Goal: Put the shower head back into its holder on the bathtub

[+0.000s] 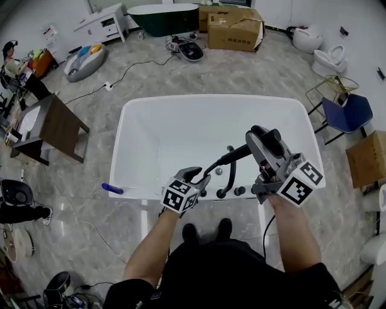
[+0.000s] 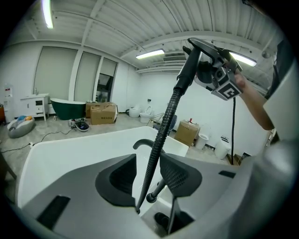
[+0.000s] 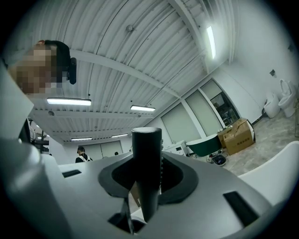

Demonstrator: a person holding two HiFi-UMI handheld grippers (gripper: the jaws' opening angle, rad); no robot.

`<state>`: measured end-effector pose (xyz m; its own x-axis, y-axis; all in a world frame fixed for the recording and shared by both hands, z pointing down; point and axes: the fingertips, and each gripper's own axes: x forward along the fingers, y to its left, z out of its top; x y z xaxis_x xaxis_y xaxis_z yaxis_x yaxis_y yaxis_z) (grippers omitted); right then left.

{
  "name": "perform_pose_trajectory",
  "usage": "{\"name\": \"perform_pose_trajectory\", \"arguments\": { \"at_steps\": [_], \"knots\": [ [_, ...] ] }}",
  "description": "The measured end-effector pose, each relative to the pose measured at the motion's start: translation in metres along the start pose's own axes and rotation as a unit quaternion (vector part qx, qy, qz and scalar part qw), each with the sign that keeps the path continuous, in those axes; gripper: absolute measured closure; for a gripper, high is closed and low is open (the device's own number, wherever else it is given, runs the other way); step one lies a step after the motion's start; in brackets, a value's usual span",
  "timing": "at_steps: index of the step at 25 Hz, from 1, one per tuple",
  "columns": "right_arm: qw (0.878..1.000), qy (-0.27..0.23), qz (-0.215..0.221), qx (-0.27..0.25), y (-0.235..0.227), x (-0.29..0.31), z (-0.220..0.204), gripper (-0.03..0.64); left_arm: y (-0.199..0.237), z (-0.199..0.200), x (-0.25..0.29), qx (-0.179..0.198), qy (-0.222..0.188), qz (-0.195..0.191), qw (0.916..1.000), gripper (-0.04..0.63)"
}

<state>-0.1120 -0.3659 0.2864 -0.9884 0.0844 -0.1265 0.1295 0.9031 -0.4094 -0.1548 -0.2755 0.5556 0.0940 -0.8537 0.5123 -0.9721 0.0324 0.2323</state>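
In the head view the black shower head handle juts left from my right gripper, which is shut on it above the near rim of the white bathtub. The right gripper view shows that handle clamped upright between the pads. Its ribbed black hose runs down to the black tap fittings on the rim. My left gripper hangs low by the rim. Its jaws stand wide, and the hose passes between them, close to the right pad but unpressed. The shower head shows high above.
A brown table stands left of the tub and a blue chair right of it. A blue object lies at the tub's near left corner. Cardboard boxes, a dark green tub and toilets stand farther back.
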Motion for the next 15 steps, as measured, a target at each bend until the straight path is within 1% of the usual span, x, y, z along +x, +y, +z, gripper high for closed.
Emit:
{"name": "perform_pose_trajectory", "arguments": {
  "at_steps": [4,8,10,13,15],
  "knots": [
    [1.000,0.026,-0.004,-0.005,-0.009,0.007,-0.017,0.497,0.000,-0.015,-0.012,-0.003,0.003,0.026,0.9997,0.420],
    [0.999,0.042,-0.003,0.005,-0.009,0.018,-0.042,0.497,0.015,-0.014,-0.040,-0.009,-0.020,0.055,0.9983,0.420],
    [0.998,0.060,-0.005,-0.002,-0.009,0.020,-0.058,0.497,0.022,-0.009,-0.051,-0.014,-0.035,0.069,0.9969,0.420],
    [0.995,0.095,-0.013,-0.025,-0.007,0.023,-0.091,0.497,0.032,-0.004,-0.067,0.007,-0.045,0.094,0.9945,0.425],
    [0.993,0.113,-0.021,-0.032,-0.007,0.025,-0.111,0.497,0.036,0.000,-0.075,0.019,-0.051,0.100,0.9934,0.433]
  ]
}}
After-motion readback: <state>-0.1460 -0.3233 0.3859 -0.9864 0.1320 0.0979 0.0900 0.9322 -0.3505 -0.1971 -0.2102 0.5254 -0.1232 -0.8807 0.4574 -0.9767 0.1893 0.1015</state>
